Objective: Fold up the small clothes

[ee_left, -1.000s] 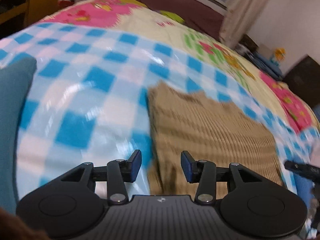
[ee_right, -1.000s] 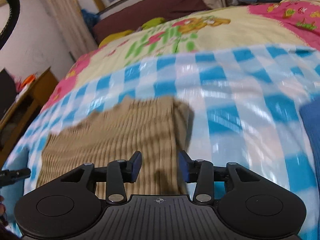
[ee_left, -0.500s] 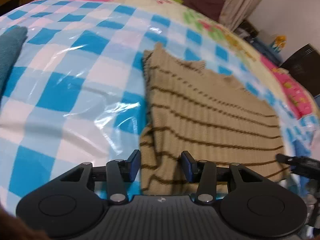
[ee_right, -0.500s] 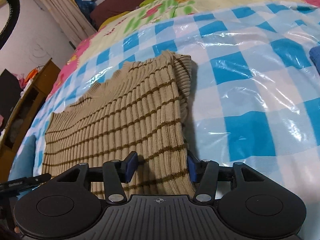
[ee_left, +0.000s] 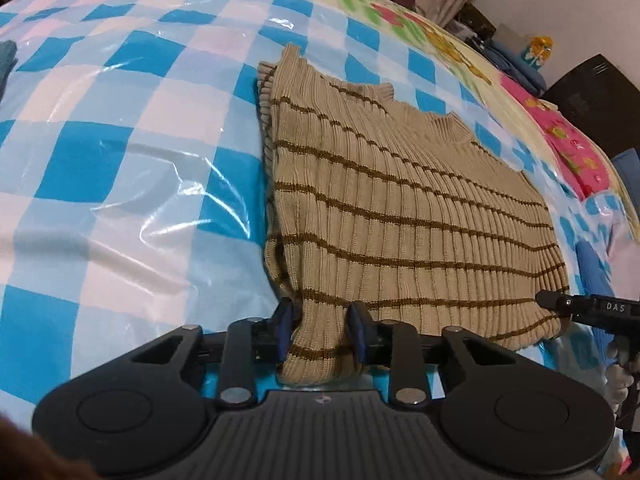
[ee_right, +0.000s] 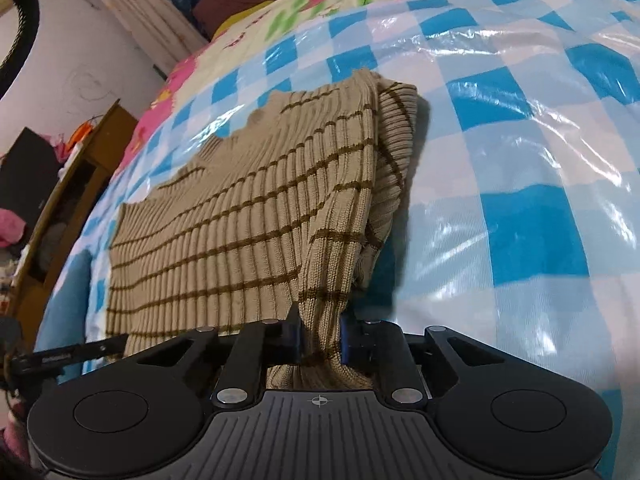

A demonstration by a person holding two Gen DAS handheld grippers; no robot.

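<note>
A tan ribbed sweater with brown stripes lies on the blue-and-white checked plastic sheet on the bed, its sleeves folded in at both sides. My left gripper is shut on the near left corner of the sweater's hem. My right gripper is shut on the near right corner of the hem; the sweater stretches away to the left of it. The cloth bunches between both pairs of fingers. Each gripper's tip shows at the edge of the other's view.
A flowered quilt covers the far part of the bed. A blue cloth lies at the left edge, another blue cloth near the sweater's left side. A wooden cabinet stands left of the bed. Curtains hang behind.
Both grippers have come down to the sweater's near hem and closed on its corners; they were open above the cloth before.
</note>
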